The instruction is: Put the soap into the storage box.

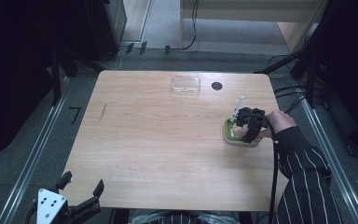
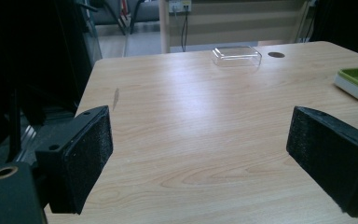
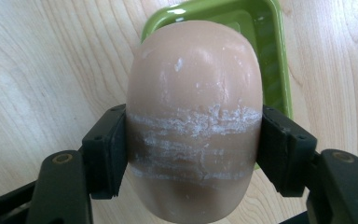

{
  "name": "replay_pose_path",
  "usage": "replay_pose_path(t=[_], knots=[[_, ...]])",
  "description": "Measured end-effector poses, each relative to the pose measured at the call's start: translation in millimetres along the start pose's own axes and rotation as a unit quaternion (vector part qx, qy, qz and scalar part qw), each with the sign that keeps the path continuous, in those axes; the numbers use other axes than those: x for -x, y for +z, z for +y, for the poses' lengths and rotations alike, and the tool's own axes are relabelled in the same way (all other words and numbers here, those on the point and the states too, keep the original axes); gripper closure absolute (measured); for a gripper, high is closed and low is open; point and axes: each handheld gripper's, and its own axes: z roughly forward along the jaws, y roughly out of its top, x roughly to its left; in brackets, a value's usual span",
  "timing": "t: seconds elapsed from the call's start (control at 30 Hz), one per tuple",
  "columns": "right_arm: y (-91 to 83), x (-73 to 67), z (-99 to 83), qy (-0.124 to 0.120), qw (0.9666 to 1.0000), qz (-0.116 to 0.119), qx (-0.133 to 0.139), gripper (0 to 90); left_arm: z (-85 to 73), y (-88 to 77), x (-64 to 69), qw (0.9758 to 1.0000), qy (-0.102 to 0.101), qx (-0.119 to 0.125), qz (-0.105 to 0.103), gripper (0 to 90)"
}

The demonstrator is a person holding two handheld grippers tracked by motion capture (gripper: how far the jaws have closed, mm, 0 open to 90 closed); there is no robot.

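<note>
Right gripper: your right gripper (image 3: 193, 154) is clamped across the sides of a smooth, oval, beige bar of soap (image 3: 193, 116); both black pads press its flanks near the middle, so the bar sits balanced and won't swing.
Soap: it fills the centre of the right gripper view, held over the near end of the dish, with white scuff lines crossing it between the pads. Whether it touches the dish you cannot tell.
Dish: the green rectangular soap dish with a white base (image 3: 265, 51) lies at the upper right of that view, and at right of centre in the high view (image 1: 230, 135), under your hand.
Left gripper: your left gripper (image 2: 200, 158) has its jaws wide apart with nothing between them; in the high view it rests at the lower left (image 1: 81, 186), well apart from the work, leaving the right hand room.
Lid: a clear plastic rectangular lid (image 1: 185, 86) lies at the upper centre of the wooden table (image 1: 158, 149), well away from the dish.
Step in hand: likely setting the soap into, or lifting it from, the dish.
</note>
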Motion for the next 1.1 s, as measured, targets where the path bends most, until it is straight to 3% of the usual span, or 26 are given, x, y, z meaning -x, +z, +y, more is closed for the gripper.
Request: replay_pose_path(t=[1.1], knots=[[24.9, 25.5, 4.9, -0.008, 0.9999, 0.013, -0.003, 33.8, -1.8, -4.9, -0.7, 0.9999, -0.003, -0.003, 0.012, 7.2]])
